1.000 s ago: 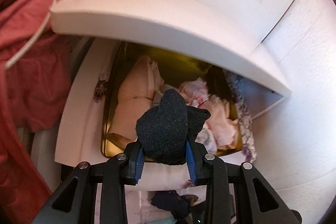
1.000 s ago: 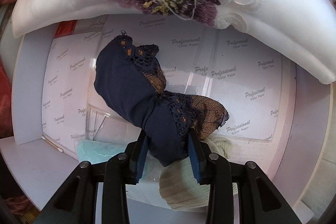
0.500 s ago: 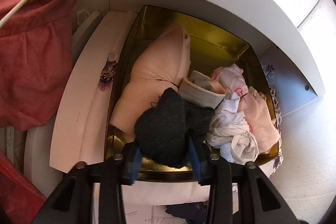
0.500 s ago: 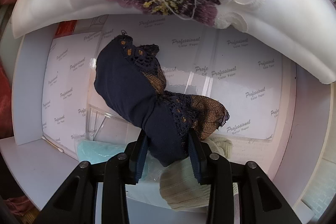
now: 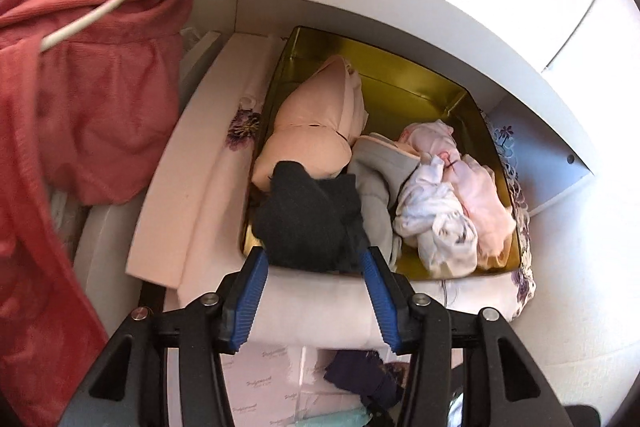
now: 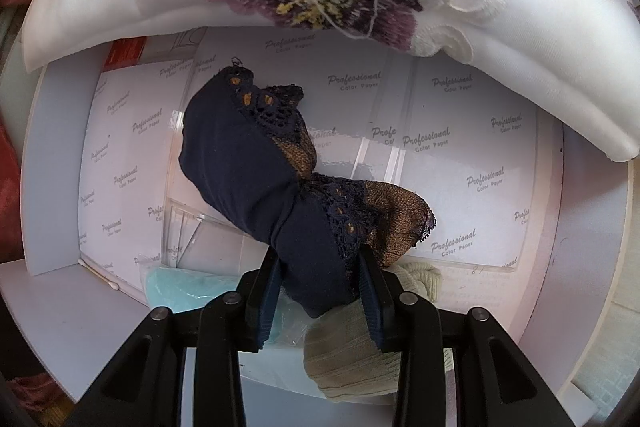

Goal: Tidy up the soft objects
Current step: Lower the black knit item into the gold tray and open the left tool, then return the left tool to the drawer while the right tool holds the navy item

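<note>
Two soft bundles are being handled: the left tongs [image 5: 312, 263] are opening around a dark knit sock [image 5: 308, 219], which is settling on the near edge of the gold tin [image 5: 400, 75] at centre frame. The right tongs [image 6: 320, 287] are clenching a navy lace-trimmed garment [image 6: 256, 183], low in centre frame. Both look light, limp and compressible, so a pinch across the bunched middle should be holding best.

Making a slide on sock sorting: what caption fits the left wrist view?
Left gripper, jaws opening, drops a black sock into a gold tin of soft garments.
</note>
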Tool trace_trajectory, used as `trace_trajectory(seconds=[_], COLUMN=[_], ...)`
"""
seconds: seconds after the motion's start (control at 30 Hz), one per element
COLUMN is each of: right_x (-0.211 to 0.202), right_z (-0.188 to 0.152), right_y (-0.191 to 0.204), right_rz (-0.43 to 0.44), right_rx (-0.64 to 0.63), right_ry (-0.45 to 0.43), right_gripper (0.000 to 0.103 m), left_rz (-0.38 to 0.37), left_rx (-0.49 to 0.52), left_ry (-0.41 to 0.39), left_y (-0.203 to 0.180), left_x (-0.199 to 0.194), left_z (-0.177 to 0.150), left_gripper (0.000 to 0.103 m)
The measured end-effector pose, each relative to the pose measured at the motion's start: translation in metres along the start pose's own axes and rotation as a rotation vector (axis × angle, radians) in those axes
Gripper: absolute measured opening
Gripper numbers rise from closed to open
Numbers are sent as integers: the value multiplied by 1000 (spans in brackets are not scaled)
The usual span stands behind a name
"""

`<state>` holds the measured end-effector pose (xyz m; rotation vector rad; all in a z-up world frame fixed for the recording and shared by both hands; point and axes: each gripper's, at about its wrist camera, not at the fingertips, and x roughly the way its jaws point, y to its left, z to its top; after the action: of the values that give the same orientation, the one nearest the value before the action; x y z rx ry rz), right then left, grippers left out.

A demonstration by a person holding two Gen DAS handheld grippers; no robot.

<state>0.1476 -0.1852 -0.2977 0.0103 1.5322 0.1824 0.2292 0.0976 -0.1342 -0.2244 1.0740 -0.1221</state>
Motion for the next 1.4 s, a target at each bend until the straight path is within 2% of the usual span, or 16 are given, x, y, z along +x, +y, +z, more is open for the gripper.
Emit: trace_trajectory(seconds=[0.17,0.43,0.53,0.77,0.93,1.1,1.4], right_x=[0,0,0,0,1,2,-1], right_z=[0,0,0,1,0,0,2], right_y=[0,-1,-2,-12,-18,-24,-32], right_rz=[-3,5,10,44,58,74,89], right_rx=[-3,4,9,40,54,76,105], right_ry=[0,-1,-2,-5,-8,-8,-6], right_gripper=[38,38,38,38,38,38,38], left_rz=[1,8,2,-17,-12,4,3], left_rx=[23,47,59,62,70,168,332], left_ry=[-12,41,97,313,429,516,599], left_y=[2,5,8,20,22,6,-20], left_x=[-17,-22,-15,23,46,66,83], left_z=[-20,-53,-64,-94,-114,-135,-162], left_gripper=[50,50,50,50,50,50,50])
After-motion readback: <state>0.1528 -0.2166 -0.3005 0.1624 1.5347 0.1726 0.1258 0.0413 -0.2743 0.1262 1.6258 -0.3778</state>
